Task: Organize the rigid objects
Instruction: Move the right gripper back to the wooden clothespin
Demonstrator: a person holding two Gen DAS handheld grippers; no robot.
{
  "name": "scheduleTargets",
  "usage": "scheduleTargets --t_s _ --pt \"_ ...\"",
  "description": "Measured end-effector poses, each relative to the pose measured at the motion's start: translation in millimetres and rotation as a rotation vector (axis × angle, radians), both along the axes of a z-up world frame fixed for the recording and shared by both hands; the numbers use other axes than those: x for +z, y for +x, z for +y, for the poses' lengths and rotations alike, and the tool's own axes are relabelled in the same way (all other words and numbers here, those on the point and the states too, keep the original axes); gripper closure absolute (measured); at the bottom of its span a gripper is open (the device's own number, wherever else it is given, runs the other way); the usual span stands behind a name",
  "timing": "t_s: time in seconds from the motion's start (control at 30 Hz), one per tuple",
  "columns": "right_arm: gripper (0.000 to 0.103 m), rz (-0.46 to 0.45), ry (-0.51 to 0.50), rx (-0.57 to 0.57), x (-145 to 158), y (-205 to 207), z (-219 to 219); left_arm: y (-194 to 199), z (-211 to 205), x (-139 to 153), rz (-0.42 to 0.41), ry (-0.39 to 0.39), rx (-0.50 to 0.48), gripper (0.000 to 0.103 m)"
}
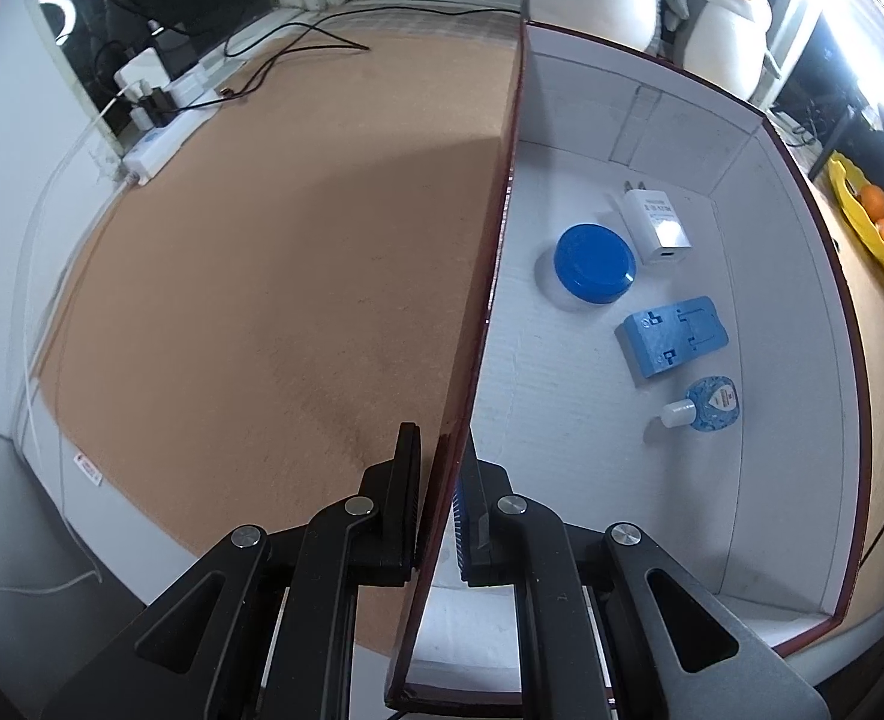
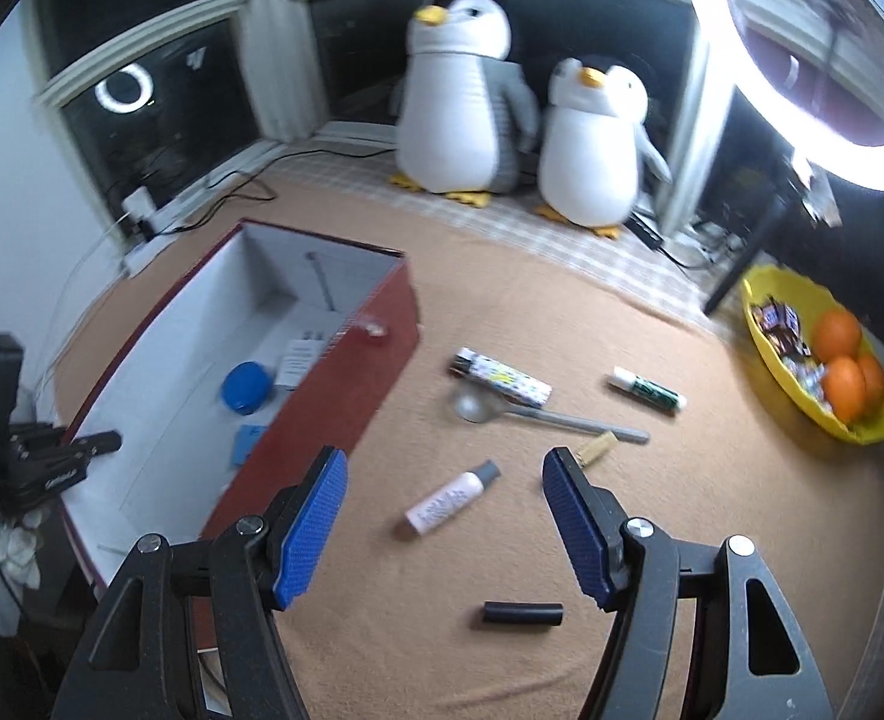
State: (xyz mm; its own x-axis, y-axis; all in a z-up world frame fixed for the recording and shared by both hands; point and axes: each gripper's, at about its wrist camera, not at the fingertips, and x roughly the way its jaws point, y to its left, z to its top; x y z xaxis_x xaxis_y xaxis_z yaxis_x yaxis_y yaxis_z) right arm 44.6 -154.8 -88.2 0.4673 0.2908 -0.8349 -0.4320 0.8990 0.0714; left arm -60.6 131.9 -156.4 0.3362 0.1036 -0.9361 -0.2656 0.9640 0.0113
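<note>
Box (image 1: pixel 670 120) wall in left hand-held gripper (image 1: pixel 442 480)

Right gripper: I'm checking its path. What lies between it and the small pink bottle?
In the right wrist view, only bare tan mat lies between the open right gripper and the pink bottle.

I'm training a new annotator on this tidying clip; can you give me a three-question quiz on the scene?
1. True or false: the left tool is clamped on the wall of the red cardboard box.
2. Which is inside the box? A) round blue plastic lid B) green-capped glue stick C) short black tube
3. What state is the right tool in?

Key: 1 true; 2 A; 3 open, empty.
</note>
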Motion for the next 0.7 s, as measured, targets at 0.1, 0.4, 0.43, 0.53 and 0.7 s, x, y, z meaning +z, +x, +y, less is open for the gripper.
scheduleTargets --t_s 0.1,0.4,0.43,0.53,0.7 --pt "0.039 0.006 0.003 -0.056 -5 3 -10 0 1 -1 0.005 -0.013 -0.020 0.095" --pt "0.039 0.050 -0.004 -0.151 -27 9 -28 6 1 -4 0.026 -0.033 -0.102 0.095" --pt "0.039 0.053 -0.005 -0.147 -29 10 -29 8 1 -5 0.028 -0.032 -0.102 0.095" --pt "0.039 0.066 -0.021 -0.145 -36 15 -32 11 0 -7 0.036 -0.031 -0.093 0.095" --pt "0.039 0.082 0.000 -0.155 -45 25 -44 14 1 -11 0.052 -0.029 -0.086 0.095"
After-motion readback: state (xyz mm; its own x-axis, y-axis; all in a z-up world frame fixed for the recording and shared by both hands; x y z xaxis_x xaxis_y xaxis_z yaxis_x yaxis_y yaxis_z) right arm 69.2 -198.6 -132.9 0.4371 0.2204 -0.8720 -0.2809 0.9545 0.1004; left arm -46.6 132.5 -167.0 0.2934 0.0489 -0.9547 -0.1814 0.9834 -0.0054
